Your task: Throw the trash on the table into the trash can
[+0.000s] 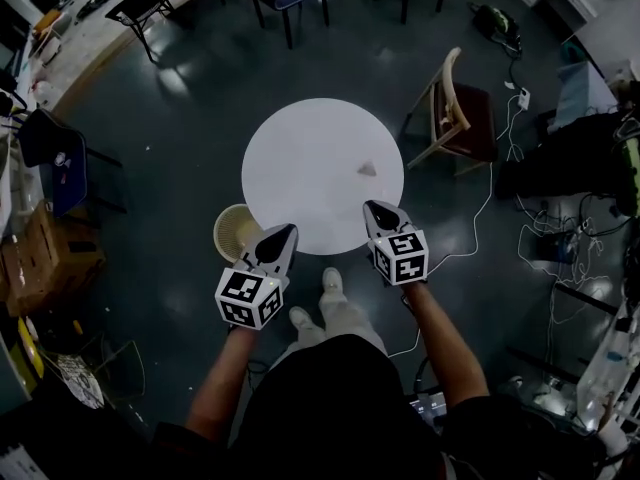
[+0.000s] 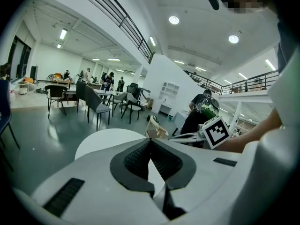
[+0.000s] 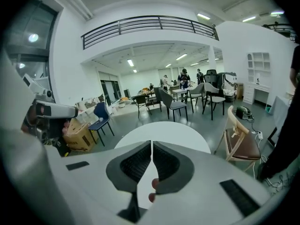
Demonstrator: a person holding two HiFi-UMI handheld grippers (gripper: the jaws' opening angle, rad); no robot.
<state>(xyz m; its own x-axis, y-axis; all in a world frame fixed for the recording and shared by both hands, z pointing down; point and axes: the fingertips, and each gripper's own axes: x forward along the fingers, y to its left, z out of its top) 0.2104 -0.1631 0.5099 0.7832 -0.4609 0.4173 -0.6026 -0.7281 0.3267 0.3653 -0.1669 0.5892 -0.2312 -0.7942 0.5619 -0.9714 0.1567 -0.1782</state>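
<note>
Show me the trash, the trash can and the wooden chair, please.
trash (image 1: pixel 367 169): head view, middle of the small crumpled piece.
trash can (image 1: pixel 233 231): head view, its open inside.
wooden chair (image 1: pixel 478 120): head view, its dark seat.

We're in a big open-plan office or lab hall. A railed mezzanine runs overhead under strip lights. Dark chairs and desks spread over the polished dark floor, and people cluster at far tables. White shelving lines one wall, cardboard boxes sit along one side, and loose cables snake near the round white table.
</note>
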